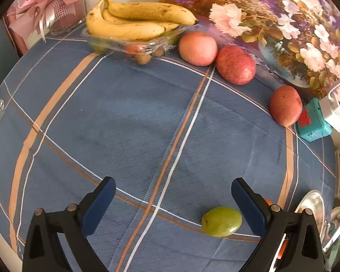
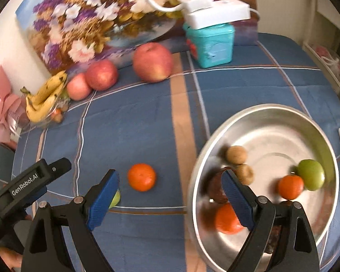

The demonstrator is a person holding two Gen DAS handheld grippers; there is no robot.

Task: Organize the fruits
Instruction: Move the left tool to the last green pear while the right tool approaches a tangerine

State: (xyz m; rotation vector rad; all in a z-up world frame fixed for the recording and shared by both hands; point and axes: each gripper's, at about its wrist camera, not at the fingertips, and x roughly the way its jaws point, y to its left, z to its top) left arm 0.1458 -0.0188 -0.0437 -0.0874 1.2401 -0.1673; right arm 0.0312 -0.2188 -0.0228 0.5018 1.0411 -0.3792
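Green plum [image 1: 221,221] seen smooth, glossy, on table [image 1: 124,124] | left gripper [image 1: 173,195] jaws wide, empty | right gripper [image 2: 170,190] jaws wide, empty

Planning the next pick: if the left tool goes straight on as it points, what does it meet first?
Probably bare tablecloth; the left tool is open, and the green fruit sits off-centre by its right finger. Depth is unclear.

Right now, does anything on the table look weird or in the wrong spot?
Nothing is spilled or broken. A few small fruits sit loose on the cloth instead of in the metal bowl: an orange and a green fruit by the left gripper. Three apples also sit loose near the flower picture.
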